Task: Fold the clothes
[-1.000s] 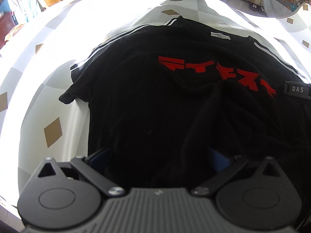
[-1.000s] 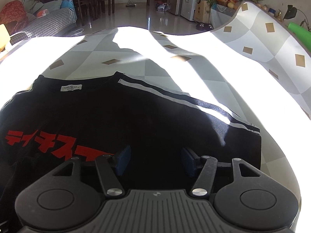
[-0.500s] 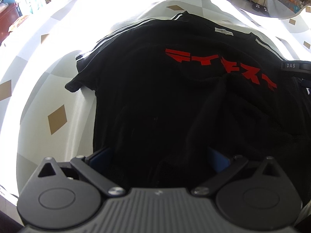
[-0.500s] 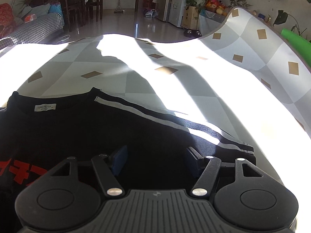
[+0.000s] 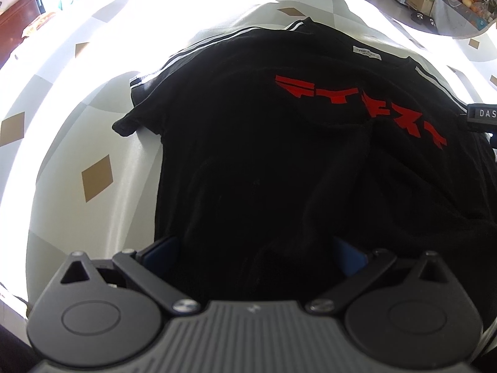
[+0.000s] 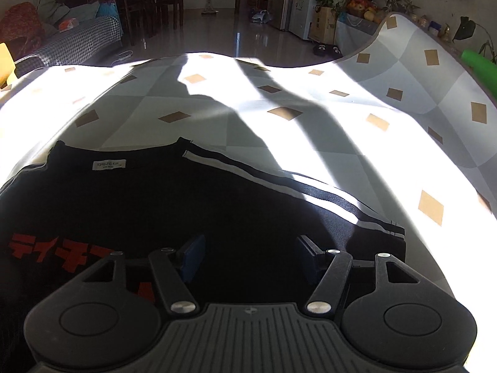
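Sunlit tablecloth [image 6: 279, 143] with tan diamonds is spread under a black T-shirt [image 5: 248, 143] lying flat, red lettering up; no fold is made yet; rumpled cloth is seen between the left gripper's [image 5: 254, 251] parted jaws, grip uncertain; the right gripper [image 6: 248, 256] is released above the shirt

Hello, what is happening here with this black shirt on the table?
A person with a gripper in each hand is starting to fold a black T-shirt with red lettering. It lies mostly spread, front up, on a table with a checked cover; its lower part is bunched. The left gripper and right gripper are both open just above the fabric. No fold is made yet.
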A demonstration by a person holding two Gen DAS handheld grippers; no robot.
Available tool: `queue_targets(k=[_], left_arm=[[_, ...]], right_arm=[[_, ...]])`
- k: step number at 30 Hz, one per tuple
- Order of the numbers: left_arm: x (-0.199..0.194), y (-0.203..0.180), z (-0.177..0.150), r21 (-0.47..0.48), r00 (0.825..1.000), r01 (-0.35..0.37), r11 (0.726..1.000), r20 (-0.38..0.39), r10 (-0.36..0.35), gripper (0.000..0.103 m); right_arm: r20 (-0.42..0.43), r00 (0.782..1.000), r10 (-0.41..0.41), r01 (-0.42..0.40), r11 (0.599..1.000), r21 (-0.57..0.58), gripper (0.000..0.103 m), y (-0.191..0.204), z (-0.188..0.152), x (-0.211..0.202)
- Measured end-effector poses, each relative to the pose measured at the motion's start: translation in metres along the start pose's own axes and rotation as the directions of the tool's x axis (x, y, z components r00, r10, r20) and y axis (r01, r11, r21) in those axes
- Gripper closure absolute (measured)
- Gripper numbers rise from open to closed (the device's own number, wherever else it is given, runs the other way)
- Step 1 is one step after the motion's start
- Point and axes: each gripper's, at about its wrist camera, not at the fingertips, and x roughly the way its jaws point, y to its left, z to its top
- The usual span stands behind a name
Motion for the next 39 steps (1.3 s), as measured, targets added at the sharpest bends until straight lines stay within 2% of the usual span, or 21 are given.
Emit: queue_targets(k=[8, 18, 24, 32, 37, 39], left_arm=[[0.001, 0.005, 0.005, -0.063, 1.0, -0.003, 0.998, -0.011, 0.003, 0.0], [-0.001, 0.014, 0.008, -0.106, 1.0, -0.03, 0.994, -0.007, 0.029, 0.0], [0.002, 0.022, 0.01, -0.147, 1.0, -0.022, 0.989, -0.024, 0.019, 0.0], [0.012, 0.023, 0.022, -0.159, 0.998, -0.003, 0.987, -0.056, -0.006, 0.0], [0.014, 0.019, 0.027, -0.146, 0.998, 0.001, 0.989, -0.065, -0.01, 0.0], [0.013, 0.017, 0.029, -0.141, 0.998, 0.0, 0.99, -0.067, -0.01, 0.0]], right_arm=[[-0.035, 0.992, 0.118, -0.12, 0.99, -0.079, 0.041, 0.012, -0.025, -0.037], [-0.054, 0.978, 0.201, -0.208, 0.961, -0.181, 0.042, 0.031, -0.058, -0.072], [-0.092, 0.955, 0.283, -0.297, 0.922, -0.248, 0.042, 0.046, -0.077, -0.089], [-0.205, 0.902, 0.379, -0.428, 0.842, -0.328, 0.042, 0.064, -0.109, -0.101], [-0.239, 0.902, 0.359, -0.427, 0.816, -0.39, 0.042, 0.074, -0.125, -0.097], [-0.219, 0.912, 0.346, -0.408, 0.802, -0.435, 0.041, 0.077, -0.133, -0.099]])
